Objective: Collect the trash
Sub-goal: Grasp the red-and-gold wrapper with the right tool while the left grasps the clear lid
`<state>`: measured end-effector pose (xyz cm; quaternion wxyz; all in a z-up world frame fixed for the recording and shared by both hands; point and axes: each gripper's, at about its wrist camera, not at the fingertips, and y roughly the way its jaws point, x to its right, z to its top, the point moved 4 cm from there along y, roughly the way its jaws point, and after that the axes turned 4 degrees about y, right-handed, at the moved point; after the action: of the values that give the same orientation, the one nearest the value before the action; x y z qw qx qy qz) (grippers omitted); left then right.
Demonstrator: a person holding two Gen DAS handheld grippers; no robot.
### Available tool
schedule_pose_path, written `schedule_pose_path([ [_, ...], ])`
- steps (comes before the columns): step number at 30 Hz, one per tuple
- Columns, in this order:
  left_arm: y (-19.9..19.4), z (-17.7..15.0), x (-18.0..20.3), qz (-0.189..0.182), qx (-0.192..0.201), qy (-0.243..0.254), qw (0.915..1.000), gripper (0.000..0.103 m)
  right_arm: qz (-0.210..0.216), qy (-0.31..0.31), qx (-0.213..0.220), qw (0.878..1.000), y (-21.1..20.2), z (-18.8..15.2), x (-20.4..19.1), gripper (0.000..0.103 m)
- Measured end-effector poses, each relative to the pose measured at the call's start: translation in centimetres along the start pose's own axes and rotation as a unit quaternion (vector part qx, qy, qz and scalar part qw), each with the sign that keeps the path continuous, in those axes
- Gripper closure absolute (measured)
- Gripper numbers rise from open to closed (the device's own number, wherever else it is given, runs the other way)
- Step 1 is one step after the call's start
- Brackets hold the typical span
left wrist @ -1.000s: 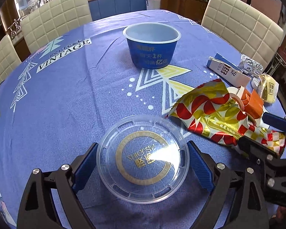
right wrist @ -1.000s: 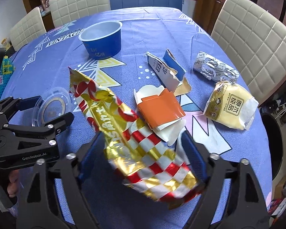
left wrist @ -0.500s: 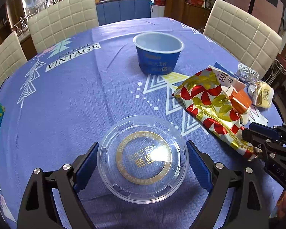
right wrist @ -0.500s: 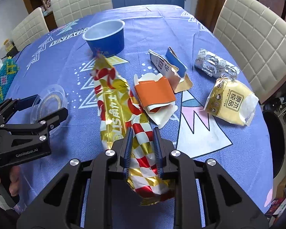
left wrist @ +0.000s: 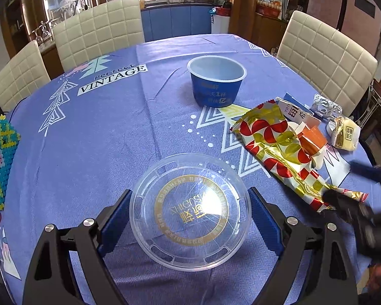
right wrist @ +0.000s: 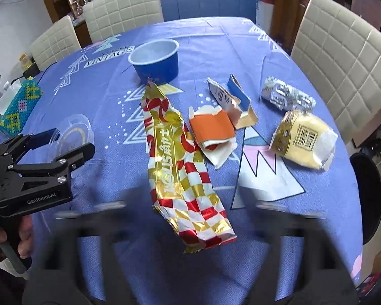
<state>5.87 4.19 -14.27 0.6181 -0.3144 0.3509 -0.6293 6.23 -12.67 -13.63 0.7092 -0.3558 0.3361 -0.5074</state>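
- Left gripper (left wrist: 190, 212) clamps the clear round lid (left wrist: 190, 212) between its blue pads, one on each side of the rim, at 6 o'clock in the left wrist view.
- Right gripper (right wrist: 190, 212) has just been opening; its blurred jaws stand wide apart, with the near end of the red-and-gold foil wrapper (right wrist: 180, 167) lying between them, unpinched, on the tablecloth (right wrist: 216, 45).
- From the wrapper, the orange-and-white carton (right wrist: 213, 132) lies touching it at 2 o'clock.
- Beyond that, the torn blue-and-white box (right wrist: 228, 96) sits at 1 o'clock.
- Yellow bun packet (right wrist: 304, 139) and silver blister pack (right wrist: 287, 95) lie further out at 3 o'clock.
- Blue cup (right wrist: 156, 61) stands upright at 12 o'clock, just past the wrapper's far tip.
- A hand (right wrist: 2, 239) grips the left tool's handle at 8 o'clock.
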Motion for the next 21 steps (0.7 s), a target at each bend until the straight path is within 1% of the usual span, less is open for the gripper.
schedule_pose_path([
  [1,0.1,-0.1,-0.1,0.002,0.0,-0.001,1.0,0.017,0.0,-0.003,0.017,1.0,-0.4,0.2,-0.2,0.006],
  [2,0.1,-0.1,-0.1,0.003,0.0,-0.002,1.0,0.017,-0.005,-0.013,0.015,1.0,-0.2,0.3,-0.6,0.007],
  [3,0.2,-0.2,-0.2,0.004,0.0,-0.003,1.0,0.017,-0.017,-0.025,0.01,1.0,0.3,0.4,-0.9,0.013],
  [4,0.2,-0.2,-0.3,0.005,0.0,-0.005,1.0,0.017,-0.022,-0.032,0.002,0.999,0.9,0.4,-1.2,0.016],
  [5,0.3,-0.2,-0.5,0.005,0.0,-0.006,1.0,0.017,-0.019,-0.032,-0.008,0.999,1.5,0.3,-1.2,0.021],
  [6,0.5,-0.3,-0.6,0.006,-0.001,-0.008,1.0,0.017,-0.018,-0.03,-0.016,0.999,2.0,0.2,-1.2,0.022],
  [11,1.2,-0.8,-1.1,0.007,-0.009,-0.014,0.9998,0.017,-0.026,-0.036,-0.038,0.998,4.3,-0.3,-1.0,0.022],
  [12,1.3,-0.9,-1.1,0.007,-0.011,-0.014,0.9998,0.017,-0.027,-0.036,-0.042,0.998,4.6,-0.4,-0.9,0.026],
  [13,1.4,-1.1,-1.0,0.007,-0.012,-0.014,0.9998,0.017,-0.03,-0.036,-0.046,0.998,4.9,-0.5,-0.9,0.027],
  [15,1.5,-1.2,-0.9,0.007,-0.014,-0.013,0.9998,0.017,-0.03,-0.041,-0.037,0.998,4.8,-0.4,-1.1,0.042],
  [16,1.5,-1.3,-0.8,0.007,-0.015,-0.012,0.9998,0.017,-0.03,-0.044,-0.035,0.998,4.7,-0.3,-1.3,0.043],
  [17,1.5,-1.3,-0.7,0.007,-0.014,-0.011,0.9998,0.017,-0.033,-0.048,-0.035,0.998,4.6,-0.3,-1.4,0.049],
  [18,1.3,-1.3,-0.6,0.006,-0.013,-0.01,0.9998,0.017,-0.032,-0.05,-0.034,0.998,4.5,-0.4,-1.6,0.059],
  [21,0.8,-1.0,-0.4,0.008,-0.006,-0.008,0.9999,0.017,-0.027,-0.063,-0.024,0.997,3.7,-0.3,-1.9,0.069],
])
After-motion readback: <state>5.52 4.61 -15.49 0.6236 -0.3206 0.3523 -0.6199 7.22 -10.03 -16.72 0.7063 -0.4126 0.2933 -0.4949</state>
